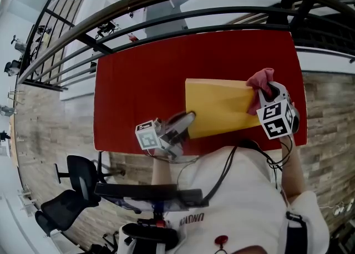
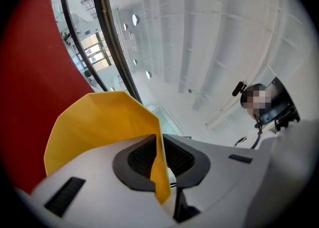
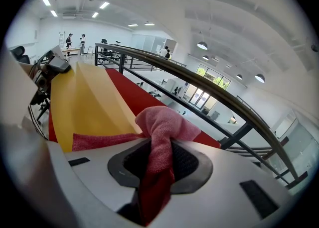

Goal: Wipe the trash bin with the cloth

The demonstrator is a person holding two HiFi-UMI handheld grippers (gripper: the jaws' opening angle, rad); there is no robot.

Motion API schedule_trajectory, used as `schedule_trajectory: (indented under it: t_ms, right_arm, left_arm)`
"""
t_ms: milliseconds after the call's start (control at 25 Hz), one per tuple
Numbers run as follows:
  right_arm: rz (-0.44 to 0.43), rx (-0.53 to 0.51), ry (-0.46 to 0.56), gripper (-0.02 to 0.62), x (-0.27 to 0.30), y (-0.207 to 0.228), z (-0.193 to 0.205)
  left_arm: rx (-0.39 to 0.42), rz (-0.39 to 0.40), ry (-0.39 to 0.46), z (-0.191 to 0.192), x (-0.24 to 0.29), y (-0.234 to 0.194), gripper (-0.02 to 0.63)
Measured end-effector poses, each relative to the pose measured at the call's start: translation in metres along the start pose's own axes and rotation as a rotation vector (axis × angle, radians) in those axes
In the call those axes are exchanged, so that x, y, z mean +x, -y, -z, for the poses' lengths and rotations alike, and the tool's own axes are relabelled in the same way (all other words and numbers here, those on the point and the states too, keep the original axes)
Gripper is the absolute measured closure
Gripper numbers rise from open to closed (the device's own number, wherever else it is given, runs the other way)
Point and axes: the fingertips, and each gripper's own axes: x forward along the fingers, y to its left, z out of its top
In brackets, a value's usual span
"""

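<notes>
A yellow trash bin lies on its side on the red table. My left gripper is shut on the bin's thin rim at its left, open end; the yellow wall fills the lower left gripper view. My right gripper is shut on a pink cloth at the bin's right end. In the right gripper view the cloth bunches between the jaws and one flap lies against the yellow bin.
A dark curved railing runs behind the table. A black office chair stands at the lower left beside the person. The table's near edge is close to my left gripper.
</notes>
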Motion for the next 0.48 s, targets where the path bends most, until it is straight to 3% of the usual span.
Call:
schedule_trajectory:
  t_ms: [280,480]
  right_arm:
    - [0.013,-0.015,0.017,0.495,-0.001,0.000,0.001]
    - [0.017,-0.017,0.025,0.495,-0.002,0.000,0.001]
  left_arm:
    - [-0.048,0.017,0.033,-0.018,-0.006,-0.006,0.563]
    - [-0.046,-0.042,0.058,-0.044,-0.021,-0.016,0.502]
